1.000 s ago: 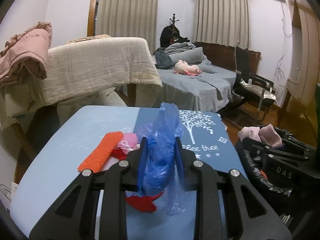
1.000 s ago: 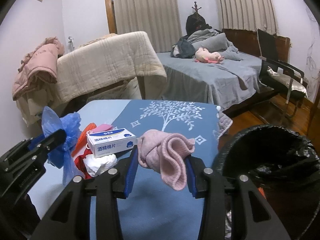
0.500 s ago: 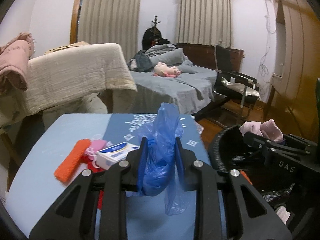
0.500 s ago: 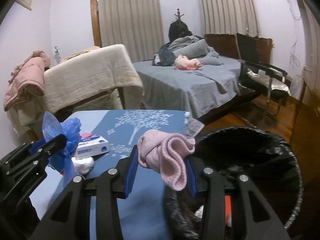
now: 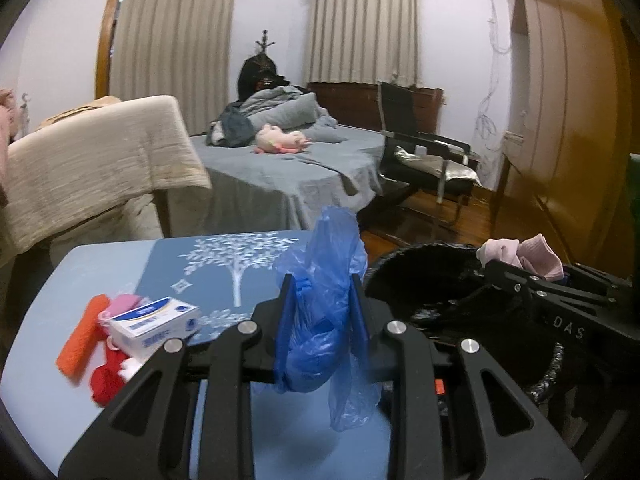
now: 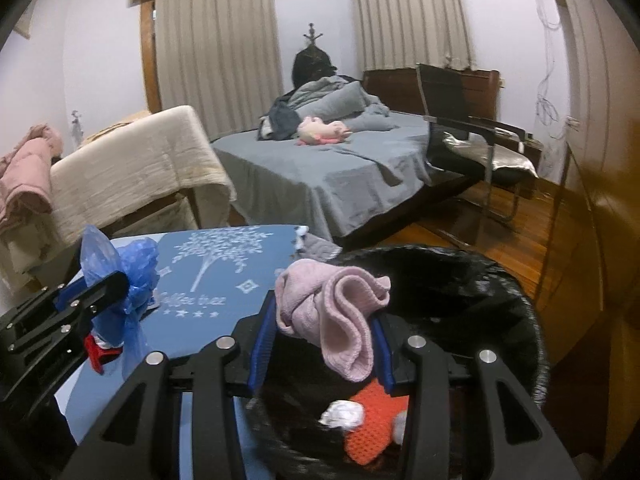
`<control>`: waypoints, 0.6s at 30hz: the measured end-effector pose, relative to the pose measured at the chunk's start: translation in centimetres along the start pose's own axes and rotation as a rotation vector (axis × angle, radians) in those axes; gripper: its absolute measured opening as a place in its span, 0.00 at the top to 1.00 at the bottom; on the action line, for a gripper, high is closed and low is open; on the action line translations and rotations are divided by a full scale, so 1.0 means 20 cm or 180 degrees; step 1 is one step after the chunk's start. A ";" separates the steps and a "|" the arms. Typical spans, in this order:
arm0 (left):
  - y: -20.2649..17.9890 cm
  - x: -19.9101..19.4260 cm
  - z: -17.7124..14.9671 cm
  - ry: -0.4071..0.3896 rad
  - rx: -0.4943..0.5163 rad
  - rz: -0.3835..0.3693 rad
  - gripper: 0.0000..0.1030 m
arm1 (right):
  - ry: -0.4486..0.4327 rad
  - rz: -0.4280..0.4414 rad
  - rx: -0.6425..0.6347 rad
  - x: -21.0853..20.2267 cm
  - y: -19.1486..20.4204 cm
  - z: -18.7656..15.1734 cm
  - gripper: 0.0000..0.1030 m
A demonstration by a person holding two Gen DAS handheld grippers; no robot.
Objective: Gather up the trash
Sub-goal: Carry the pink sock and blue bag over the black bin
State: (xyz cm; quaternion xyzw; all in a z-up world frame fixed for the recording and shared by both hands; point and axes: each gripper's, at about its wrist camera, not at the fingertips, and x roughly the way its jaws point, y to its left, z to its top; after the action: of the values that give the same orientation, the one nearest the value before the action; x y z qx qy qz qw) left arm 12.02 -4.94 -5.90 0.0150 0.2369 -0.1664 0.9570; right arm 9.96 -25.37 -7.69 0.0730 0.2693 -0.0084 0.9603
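Observation:
My left gripper (image 5: 320, 300) is shut on a crumpled blue plastic bag (image 5: 324, 280), held above the blue table (image 5: 48, 392) near its right edge. My right gripper (image 6: 324, 328) is shut on a pink knitted cloth (image 6: 336, 308) and holds it over the black-lined trash bin (image 6: 472, 280), which stands right of the table. In the bin lie an orange knitted piece (image 6: 372, 428) and a white wad (image 6: 342, 414). The right gripper with the pink cloth (image 5: 520, 254) shows at the right of the left wrist view; the bin (image 5: 420, 272) lies beneath it.
On the table's left lie an orange knitted strip (image 5: 82, 340), a white and blue box (image 5: 154, 322), and pink and red scraps (image 5: 106, 380). Behind are a bed (image 6: 340, 168), a blanket-draped rack (image 5: 92, 168), a black chair (image 6: 472, 136) and a wooden wardrobe (image 5: 568, 120).
Both grippers have swung right, towards the bin. The right gripper with the pink cloth has gone from over the table to over the bin's opening. Both stay shut on their loads.

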 end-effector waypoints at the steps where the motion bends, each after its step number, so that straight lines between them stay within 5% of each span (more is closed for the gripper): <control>1: -0.02 0.01 0.00 0.0004 0.0018 -0.0028 0.75 | 0.0002 -0.0035 0.0027 0.00 -0.04 0.00 0.59; 18: -0.41 0.32 0.04 0.0160 0.0167 -0.0517 0.75 | 0.0101 -0.0364 0.0187 0.05 -0.43 -0.04 0.59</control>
State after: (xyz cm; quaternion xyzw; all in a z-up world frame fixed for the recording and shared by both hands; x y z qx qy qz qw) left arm 15.03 -14.77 -7.75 0.0249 0.2568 -0.2492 0.9334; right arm 9.87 -33.69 -10.05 0.0857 0.2879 -0.0700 0.9513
